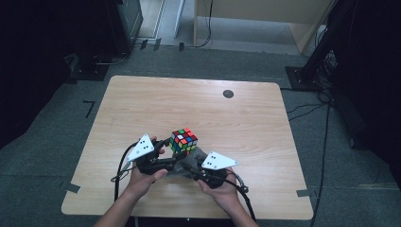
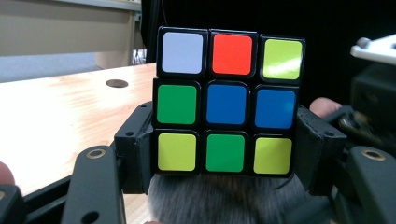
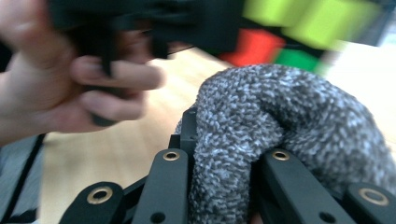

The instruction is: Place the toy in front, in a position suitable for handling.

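A scrambled cube (image 2: 227, 103) is held above the near edge of the table (image 1: 142, 99), clamped by its lower rows between the jaws of the left gripper (image 2: 226, 154). Just beneath it, the right gripper (image 3: 224, 182) is closed tight on a bunched grey cloth (image 3: 280, 116), apparently for wiping. Too hard a push from the cloth could twist the cube out of the grip.
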The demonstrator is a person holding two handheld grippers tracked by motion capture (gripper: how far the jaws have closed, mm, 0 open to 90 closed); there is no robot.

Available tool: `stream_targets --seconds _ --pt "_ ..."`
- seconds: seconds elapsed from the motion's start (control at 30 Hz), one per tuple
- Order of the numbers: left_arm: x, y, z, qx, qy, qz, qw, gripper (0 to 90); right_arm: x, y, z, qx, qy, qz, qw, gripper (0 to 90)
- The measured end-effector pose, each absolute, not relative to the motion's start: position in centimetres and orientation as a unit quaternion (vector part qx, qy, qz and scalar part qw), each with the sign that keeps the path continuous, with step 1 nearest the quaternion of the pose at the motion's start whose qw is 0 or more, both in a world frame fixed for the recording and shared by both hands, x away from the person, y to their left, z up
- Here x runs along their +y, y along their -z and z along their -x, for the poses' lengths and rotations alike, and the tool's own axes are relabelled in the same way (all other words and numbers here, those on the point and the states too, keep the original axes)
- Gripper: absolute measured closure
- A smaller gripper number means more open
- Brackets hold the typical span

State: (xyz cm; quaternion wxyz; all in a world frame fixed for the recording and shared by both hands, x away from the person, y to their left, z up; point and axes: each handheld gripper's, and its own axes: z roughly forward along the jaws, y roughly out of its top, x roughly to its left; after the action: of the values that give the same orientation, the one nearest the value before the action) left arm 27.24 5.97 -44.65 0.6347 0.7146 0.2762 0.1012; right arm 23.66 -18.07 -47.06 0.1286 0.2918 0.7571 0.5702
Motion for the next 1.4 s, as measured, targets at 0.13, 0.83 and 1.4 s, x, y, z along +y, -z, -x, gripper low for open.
stream_targets --seconds 0.13,0.83,1.4 --pt "6.7 44.7 -27.6 0.279 -0.107 -0.720 0.627 34.2 -20.5 46.8 -24.5 0.737 -0.560 -0.335 0.174 78.4" --pt "4.4 45.4 -26.1 0.177 -0.172 -0.795 0.554 34.2 -22.7 44.7 -24.4 0.691 -0.601 -0.361 0.173 78.1" --pt "5.3 45.3 -26.7 0.200 -0.169 -0.785 0.562 34.2 -23.4 46.2 -25.0 0.688 -0.571 -0.406 0.189 77.5"
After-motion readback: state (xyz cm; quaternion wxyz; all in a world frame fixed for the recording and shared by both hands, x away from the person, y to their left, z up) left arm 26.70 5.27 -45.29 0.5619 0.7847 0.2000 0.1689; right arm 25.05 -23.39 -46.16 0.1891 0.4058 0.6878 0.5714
